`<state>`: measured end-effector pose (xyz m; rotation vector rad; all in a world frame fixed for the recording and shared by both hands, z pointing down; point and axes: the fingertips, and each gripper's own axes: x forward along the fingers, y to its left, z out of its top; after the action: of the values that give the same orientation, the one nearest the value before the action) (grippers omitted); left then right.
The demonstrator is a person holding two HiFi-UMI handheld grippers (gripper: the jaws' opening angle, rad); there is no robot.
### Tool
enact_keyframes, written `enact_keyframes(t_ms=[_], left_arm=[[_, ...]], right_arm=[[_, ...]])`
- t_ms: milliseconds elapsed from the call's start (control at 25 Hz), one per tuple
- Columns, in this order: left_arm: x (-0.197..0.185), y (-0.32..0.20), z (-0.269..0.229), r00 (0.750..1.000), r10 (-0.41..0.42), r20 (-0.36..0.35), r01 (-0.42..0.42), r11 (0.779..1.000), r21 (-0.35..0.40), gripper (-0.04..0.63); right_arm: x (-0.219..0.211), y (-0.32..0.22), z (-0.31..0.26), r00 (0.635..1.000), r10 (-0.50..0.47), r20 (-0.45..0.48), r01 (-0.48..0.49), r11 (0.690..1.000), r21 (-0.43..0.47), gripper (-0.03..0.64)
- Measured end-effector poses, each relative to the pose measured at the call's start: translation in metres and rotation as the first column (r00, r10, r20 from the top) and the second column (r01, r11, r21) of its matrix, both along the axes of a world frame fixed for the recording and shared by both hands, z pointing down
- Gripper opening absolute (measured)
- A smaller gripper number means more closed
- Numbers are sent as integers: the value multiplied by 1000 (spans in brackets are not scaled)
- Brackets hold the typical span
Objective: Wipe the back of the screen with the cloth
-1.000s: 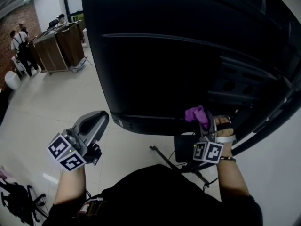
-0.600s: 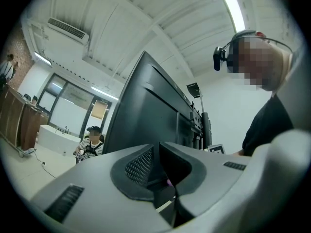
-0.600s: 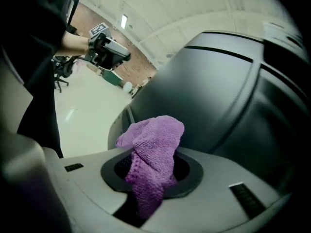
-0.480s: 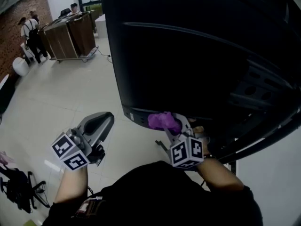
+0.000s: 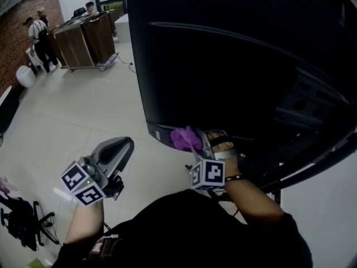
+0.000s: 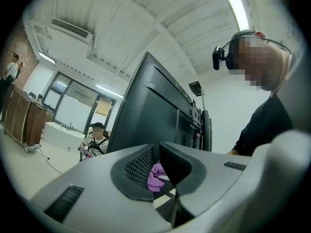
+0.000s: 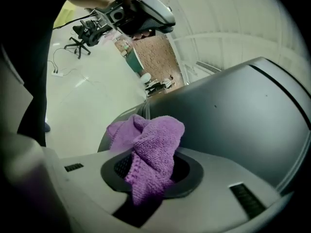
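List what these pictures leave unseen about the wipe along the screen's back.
- Contact between the purple cloth and the screen's back: in the right gripper view the bunched cloth itself covers the meeting spot, and the head view is too dark there.
- Its top and right side: cut off by the head view's edges.
- Dust or smears on the panel: too dark to tell in any view.

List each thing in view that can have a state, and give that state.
left gripper: shut, empty, held away from the screen.
right gripper: shut on the cloth.
cloth: bunched, clamped, at the screen's lower edge.
screen: upright, back facing the person.
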<state>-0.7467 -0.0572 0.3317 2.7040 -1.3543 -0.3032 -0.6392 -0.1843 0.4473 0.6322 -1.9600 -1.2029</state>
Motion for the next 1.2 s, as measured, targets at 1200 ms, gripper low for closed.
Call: enact_keyframes(t_ms=[1200], left_arm=[[176,-29,-20,971,228,71,-229,973,16,32]], right_arm=[[194,98,-127,750,70,657,437,694,-573,107]])
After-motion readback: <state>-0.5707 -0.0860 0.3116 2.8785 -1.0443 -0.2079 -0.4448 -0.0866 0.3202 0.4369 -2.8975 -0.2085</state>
